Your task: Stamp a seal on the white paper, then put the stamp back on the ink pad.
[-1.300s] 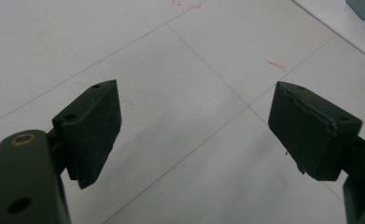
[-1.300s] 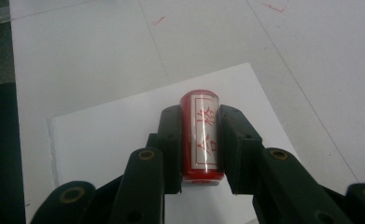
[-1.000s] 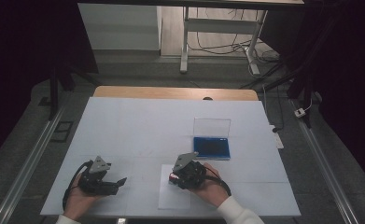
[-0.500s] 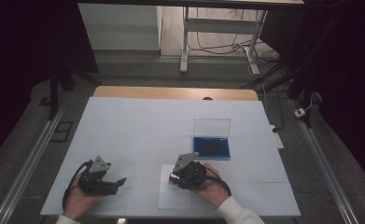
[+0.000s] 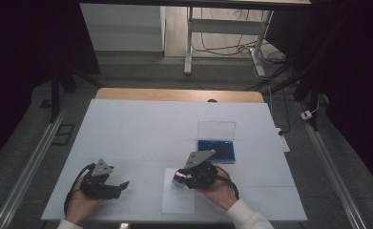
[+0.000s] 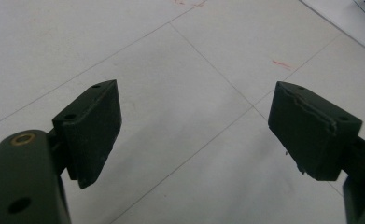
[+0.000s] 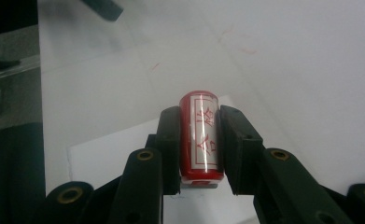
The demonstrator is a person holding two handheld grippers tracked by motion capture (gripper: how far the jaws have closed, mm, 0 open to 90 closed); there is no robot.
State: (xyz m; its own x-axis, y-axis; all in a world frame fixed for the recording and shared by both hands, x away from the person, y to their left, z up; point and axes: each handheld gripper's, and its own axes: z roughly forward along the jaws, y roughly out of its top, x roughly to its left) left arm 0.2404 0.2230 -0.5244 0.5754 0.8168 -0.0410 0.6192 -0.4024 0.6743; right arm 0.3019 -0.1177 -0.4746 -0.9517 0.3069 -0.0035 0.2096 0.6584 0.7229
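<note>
1. Holding a red stamp (image 7: 200, 135), the right gripper (image 5: 189, 175) has its jaws clamped on the stamp's two sides, just above a white paper sheet (image 5: 177, 204) on the table (image 5: 141, 129).
2. The stamp's long axis runs along the jaws, pointing away from the hand.
3. The left gripper (image 5: 108, 187) rests well apart, its jaws wide apart with nothing between them.
4. An open blue ink pad case (image 5: 217, 149) lies near the right hand, which is my guess for the next move.
5. The stamp's label has red characters; I cannot read them.

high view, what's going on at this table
A person works two handheld grippers at a white table. The right gripper is shut on a red stamp with a white label, held over a white sheet of paper. The left gripper is open, holding nothing. An open blue ink pad case sits beyond the right hand.
</note>
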